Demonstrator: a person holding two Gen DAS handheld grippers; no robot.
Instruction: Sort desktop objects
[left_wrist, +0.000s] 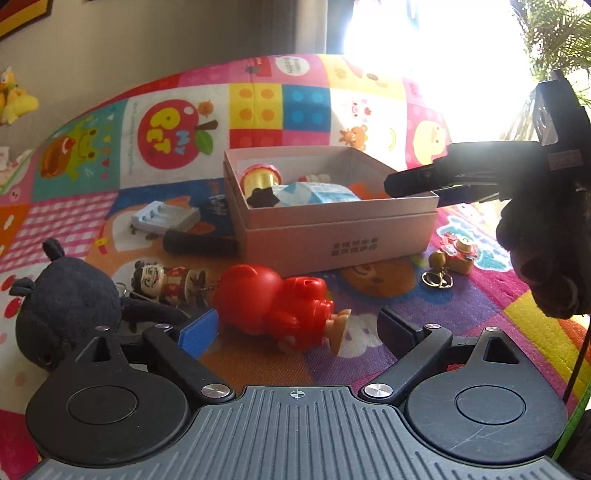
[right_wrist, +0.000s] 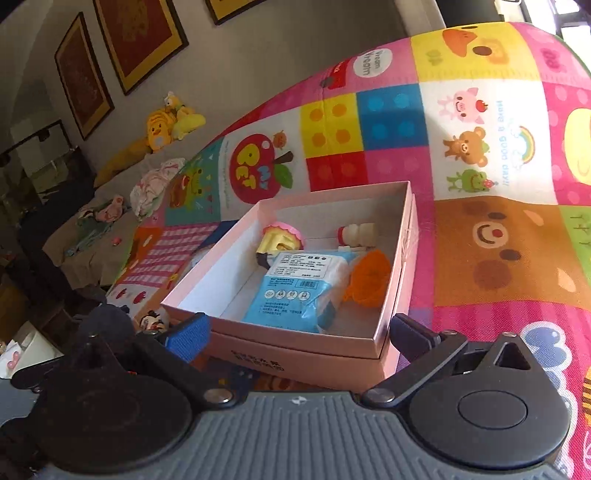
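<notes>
A: How far are we getting?
B: We're seeing a packet (right_wrist: 295, 291) and small toys sitting in the box (right_wrist: 373, 345); more are lying outside.
A: Next?
B: The red toy (left_wrist: 275, 304) is lying between our left gripper's (left_wrist: 295, 328) open, empty fingers, feet pointing right. Our right gripper (right_wrist: 295, 332) is gaping empty before the box.

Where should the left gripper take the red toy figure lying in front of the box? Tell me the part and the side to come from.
Grip the red toy figure across its narrower torso, probably from above and the near side. It lies on its side on the mat, big round head toward the wooden doll, feet pointing right. The head looks too bulbous to pinch. The left gripper is open around it already.
</notes>
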